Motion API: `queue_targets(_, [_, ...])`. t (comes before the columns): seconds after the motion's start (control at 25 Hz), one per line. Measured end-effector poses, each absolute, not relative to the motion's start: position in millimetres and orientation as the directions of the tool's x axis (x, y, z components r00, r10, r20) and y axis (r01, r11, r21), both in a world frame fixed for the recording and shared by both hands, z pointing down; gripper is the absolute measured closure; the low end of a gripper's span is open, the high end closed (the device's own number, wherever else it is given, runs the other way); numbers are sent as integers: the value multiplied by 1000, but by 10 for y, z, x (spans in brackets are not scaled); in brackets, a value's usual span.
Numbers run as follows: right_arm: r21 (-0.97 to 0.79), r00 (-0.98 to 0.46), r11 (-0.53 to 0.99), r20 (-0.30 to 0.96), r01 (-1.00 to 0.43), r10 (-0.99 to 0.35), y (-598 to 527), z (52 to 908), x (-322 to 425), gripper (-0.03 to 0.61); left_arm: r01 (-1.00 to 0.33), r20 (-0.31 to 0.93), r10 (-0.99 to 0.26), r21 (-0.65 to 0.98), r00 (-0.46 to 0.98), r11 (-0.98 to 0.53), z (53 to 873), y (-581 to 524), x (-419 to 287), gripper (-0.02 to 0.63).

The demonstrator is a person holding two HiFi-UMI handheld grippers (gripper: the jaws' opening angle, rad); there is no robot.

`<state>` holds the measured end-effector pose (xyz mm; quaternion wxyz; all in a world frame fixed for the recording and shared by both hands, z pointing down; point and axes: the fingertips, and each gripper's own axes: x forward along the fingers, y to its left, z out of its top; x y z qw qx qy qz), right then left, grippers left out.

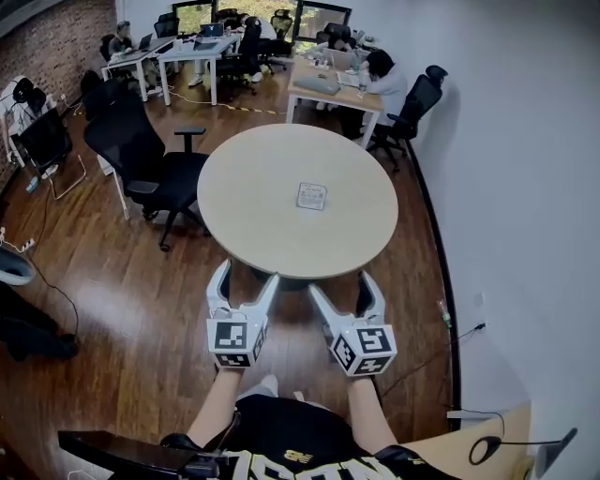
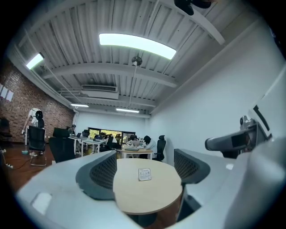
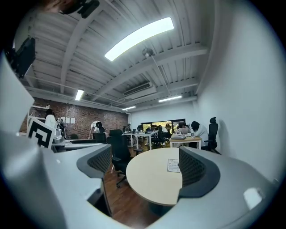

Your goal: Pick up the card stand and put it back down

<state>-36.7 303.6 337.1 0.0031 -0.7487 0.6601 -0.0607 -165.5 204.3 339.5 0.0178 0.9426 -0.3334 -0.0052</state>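
Lit brightly and evenly from long ceiling lamps point(image 2: 136, 44) high above the round table point(image 1: 272, 234). Glared white at those lamps; showed green daylight in the windows point(image 1: 197, 13) far behind the table. Threw only a soft shadow onto the floor point(image 1: 141, 309) beneath the table. Bent straight lines hard toward the edges, blackened the corners of both gripper views, softened everything nearest the lens.

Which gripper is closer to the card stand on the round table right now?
Right, slightly. The right gripper hangs just short of the table, nearly in line with the card stand; the left gripper is equally short but further aside.
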Motion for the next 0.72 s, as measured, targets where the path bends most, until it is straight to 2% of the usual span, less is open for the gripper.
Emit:
queue_targets(0.4, [-84,134,-141,86,-986,-987,2324,3415,-72,109,-600,25,-600,63,800,-798,3537,1304,-1239,209])
queue_targets(0.72, [-93,192,-197,63,-976,-979,1796,3538,646,110,-603,16,-603,16,798,-798,3543,794,-764,224])
